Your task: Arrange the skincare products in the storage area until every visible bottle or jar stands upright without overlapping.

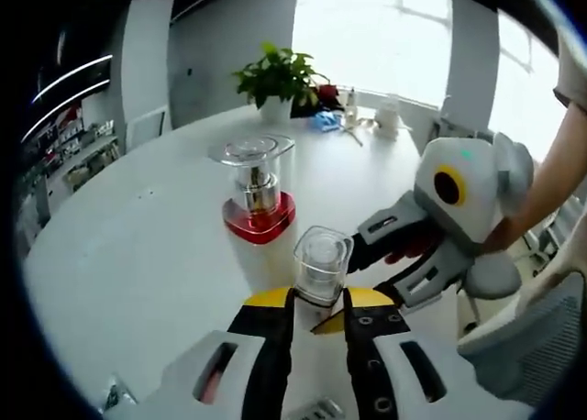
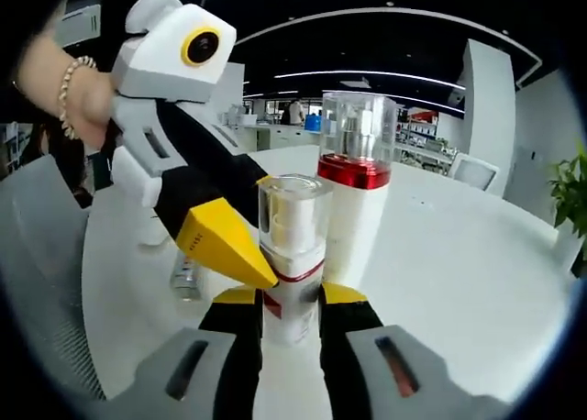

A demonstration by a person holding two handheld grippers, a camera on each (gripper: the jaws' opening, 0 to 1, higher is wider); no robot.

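White table bears two upright bottles, both tongs gripping one.

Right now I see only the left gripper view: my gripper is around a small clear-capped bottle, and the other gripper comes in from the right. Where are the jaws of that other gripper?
Observer: The right gripper has one jaw on each side of the small bottle's lower body, close against it. I cannot tell if it squeezes.
Operator: What does the bottle body look like?
Observer: White, with a thin red line around it.
Operator: Is anything else near my gripper?
Observer: A small object is on the table beside the left gripper, too blurred to name.
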